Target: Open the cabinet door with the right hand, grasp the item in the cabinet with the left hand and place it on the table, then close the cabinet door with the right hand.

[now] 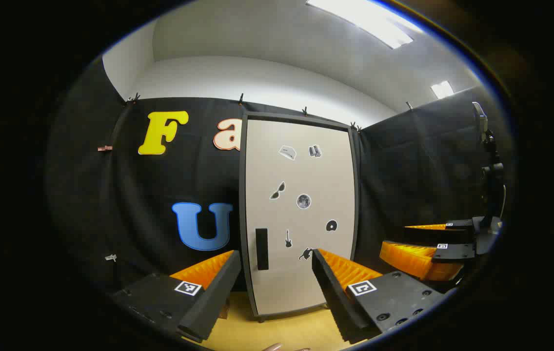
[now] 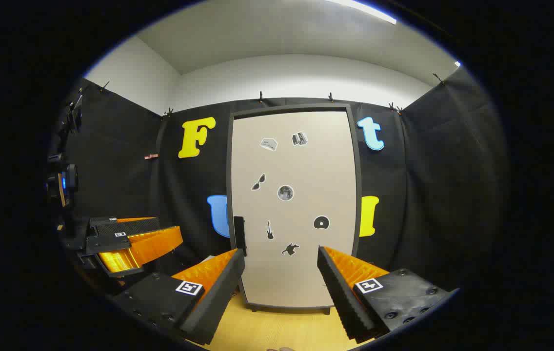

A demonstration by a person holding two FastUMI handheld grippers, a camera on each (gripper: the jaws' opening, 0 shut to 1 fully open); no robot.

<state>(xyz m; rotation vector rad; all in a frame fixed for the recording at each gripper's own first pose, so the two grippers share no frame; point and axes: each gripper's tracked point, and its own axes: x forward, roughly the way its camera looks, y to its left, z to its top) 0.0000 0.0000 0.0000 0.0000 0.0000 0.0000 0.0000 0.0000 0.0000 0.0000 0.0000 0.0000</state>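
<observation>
A tall cabinet stands on the table against the back wall, its pale door (image 1: pixel 301 214) (image 2: pixel 294 204) shut and dotted with small stickers. A dark vertical handle (image 1: pixel 262 249) (image 2: pixel 240 235) sits low on the door's left edge. My left gripper (image 1: pixel 277 287) is open, well short of the door, with nothing between its fingers. My right gripper (image 2: pixel 282 287) is open too, facing the door from a distance. In the left gripper view the right gripper (image 1: pixel 425 253) shows at the right; in the right gripper view the left gripper (image 2: pixel 130 243) shows at the left. The cabinet's contents are hidden.
The wooden tabletop (image 1: pixel 286 331) (image 2: pixel 277 326) runs from the grippers up to the cabinet's base. Black cloth walls close in the booth on three sides. A dark stand with equipment (image 1: pixel 489 170) (image 2: pixel 65 180) rises at the booth's side.
</observation>
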